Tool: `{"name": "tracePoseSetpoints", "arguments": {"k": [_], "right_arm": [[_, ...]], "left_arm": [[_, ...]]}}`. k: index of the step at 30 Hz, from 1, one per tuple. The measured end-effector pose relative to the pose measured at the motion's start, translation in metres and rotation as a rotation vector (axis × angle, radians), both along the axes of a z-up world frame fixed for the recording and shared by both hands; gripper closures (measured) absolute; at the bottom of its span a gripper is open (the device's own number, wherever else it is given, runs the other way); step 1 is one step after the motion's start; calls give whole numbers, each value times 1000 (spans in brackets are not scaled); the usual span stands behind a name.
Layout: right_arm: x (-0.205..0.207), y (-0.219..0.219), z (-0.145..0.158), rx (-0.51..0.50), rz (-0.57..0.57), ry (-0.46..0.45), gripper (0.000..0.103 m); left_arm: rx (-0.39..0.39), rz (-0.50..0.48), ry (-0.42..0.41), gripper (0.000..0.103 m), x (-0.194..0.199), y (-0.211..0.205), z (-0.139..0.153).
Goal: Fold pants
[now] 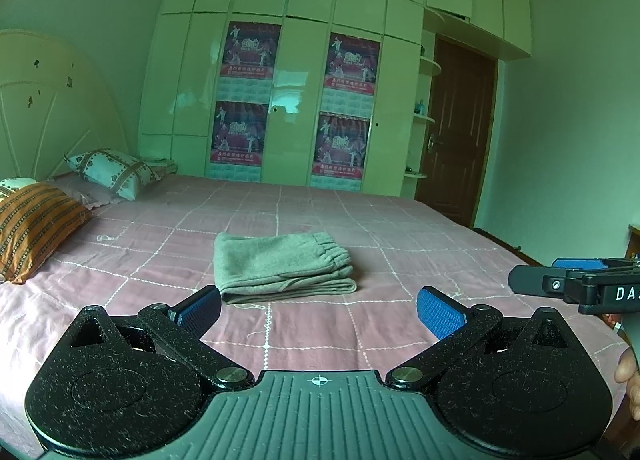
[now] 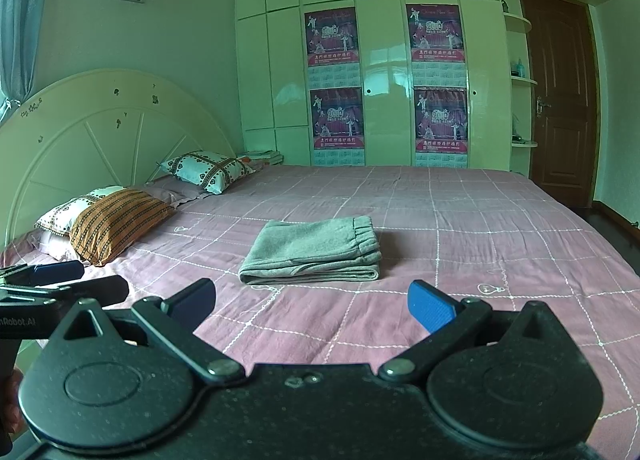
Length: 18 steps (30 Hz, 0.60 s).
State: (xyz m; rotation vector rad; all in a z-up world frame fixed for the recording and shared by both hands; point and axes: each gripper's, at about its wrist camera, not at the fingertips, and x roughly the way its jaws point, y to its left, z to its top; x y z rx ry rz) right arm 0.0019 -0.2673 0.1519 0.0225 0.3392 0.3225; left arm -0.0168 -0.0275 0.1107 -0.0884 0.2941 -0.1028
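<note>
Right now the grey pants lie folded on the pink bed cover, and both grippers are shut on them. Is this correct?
Not quite. The grey pants do lie folded on the pink bed cover, but neither gripper holds them. The left gripper and the right gripper are both open, short of the pants and apart from them, as each wrist view shows.

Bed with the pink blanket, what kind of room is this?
It looks like a bedroom in someone's home. There's a big bed with a headboard and pillows, and a tall wardrobe along the far wall. Folded grey pants lie on the bed.
</note>
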Motion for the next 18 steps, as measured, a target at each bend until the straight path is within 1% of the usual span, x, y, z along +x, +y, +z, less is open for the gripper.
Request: {"name": "tracePoseSetpoints", "arguments": {"k": [5, 7, 13, 18], "right_arm": [[0, 0, 0, -1, 1, 0, 6], [0, -1, 0, -4, 2, 2, 6], [2, -3, -2, -7, 10, 5, 6], [2, -4, -2, -7, 10, 5, 6]], "left_arm": [[2, 1, 0, 0, 0, 2, 1], [-2, 0, -9, 0, -1, 3, 2], [-16, -18, -1, 0, 1, 7, 1], [-21, -8, 0, 0, 1, 8, 1]]}}
